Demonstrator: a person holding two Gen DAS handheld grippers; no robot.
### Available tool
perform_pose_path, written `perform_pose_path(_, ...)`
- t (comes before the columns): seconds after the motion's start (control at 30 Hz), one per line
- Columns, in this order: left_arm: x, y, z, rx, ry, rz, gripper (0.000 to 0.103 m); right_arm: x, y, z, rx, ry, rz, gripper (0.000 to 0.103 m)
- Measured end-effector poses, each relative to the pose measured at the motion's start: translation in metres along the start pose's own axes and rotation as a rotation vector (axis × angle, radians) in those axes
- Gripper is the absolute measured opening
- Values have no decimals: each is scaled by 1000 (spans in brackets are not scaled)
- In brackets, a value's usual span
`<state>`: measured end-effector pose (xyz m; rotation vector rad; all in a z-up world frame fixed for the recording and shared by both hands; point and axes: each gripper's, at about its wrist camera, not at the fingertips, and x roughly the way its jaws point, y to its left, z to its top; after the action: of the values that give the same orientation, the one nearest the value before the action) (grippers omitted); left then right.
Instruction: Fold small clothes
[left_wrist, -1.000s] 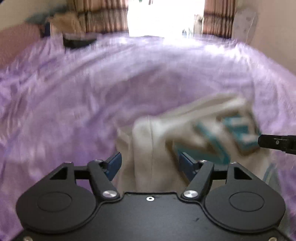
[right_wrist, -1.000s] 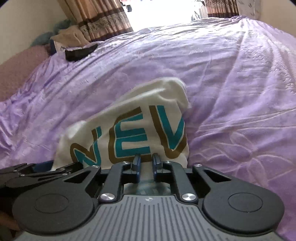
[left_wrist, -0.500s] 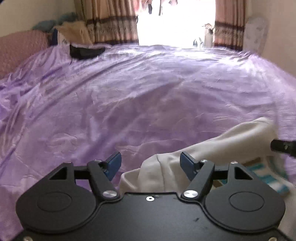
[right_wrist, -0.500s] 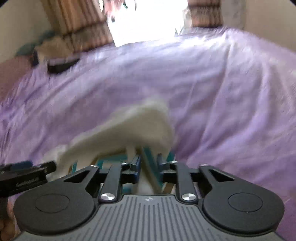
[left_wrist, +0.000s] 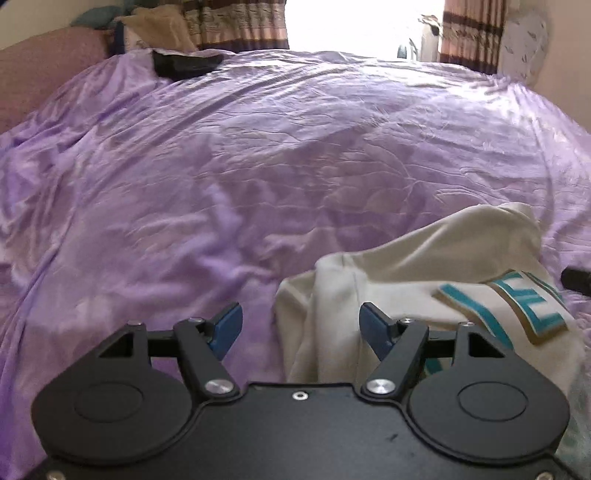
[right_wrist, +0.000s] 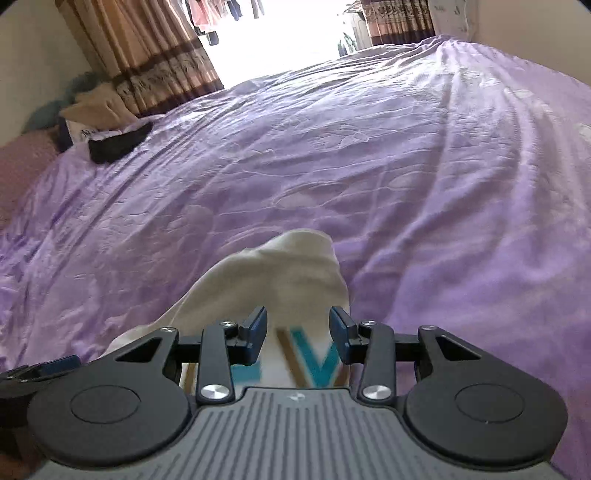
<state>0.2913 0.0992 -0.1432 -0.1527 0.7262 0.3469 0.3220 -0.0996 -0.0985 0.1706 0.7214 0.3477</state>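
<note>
A small cream garment (left_wrist: 424, 269) with teal and gold letters lies bunched on the purple bedspread (left_wrist: 258, 166). In the left wrist view it sits at the lower right, partly folded over itself. My left gripper (left_wrist: 301, 326) is open and empty, with the garment's left edge just ahead of its right finger. In the right wrist view the garment (right_wrist: 280, 280) lies right in front of my right gripper (right_wrist: 298, 334), which is open with the lettered cloth showing between its fingers, not pinched. The right gripper's tip shows at the left view's right edge (left_wrist: 576, 280).
A black folded item (left_wrist: 184, 64) lies at the far left of the bed, also in the right wrist view (right_wrist: 118, 142). Pillows and bedding (right_wrist: 92, 107) pile at the far left corner. Curtains (right_wrist: 147, 55) and a bright window stand beyond the bed.
My right gripper has opened and let go of the garment, which has dropped onto the bed. Both grippers have pulled back and the left has shifted left of the cloth.
</note>
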Motion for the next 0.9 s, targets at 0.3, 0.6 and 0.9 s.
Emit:
perform_pose_path(0.3, -25, 11, -21, -44, -36, -20, 71, 8, 34, -49, -183, -95, -130, 54)
perform_pose_path(0.6, -32, 0, -86, 42, 144, -38, 74, -11, -5, -65, -21, 137, -4, 63)
perform_pose_path(0.9, -96, 18, -98, 14, 126, -56, 72, -74, 10, -58, -106, 172, -42, 55)
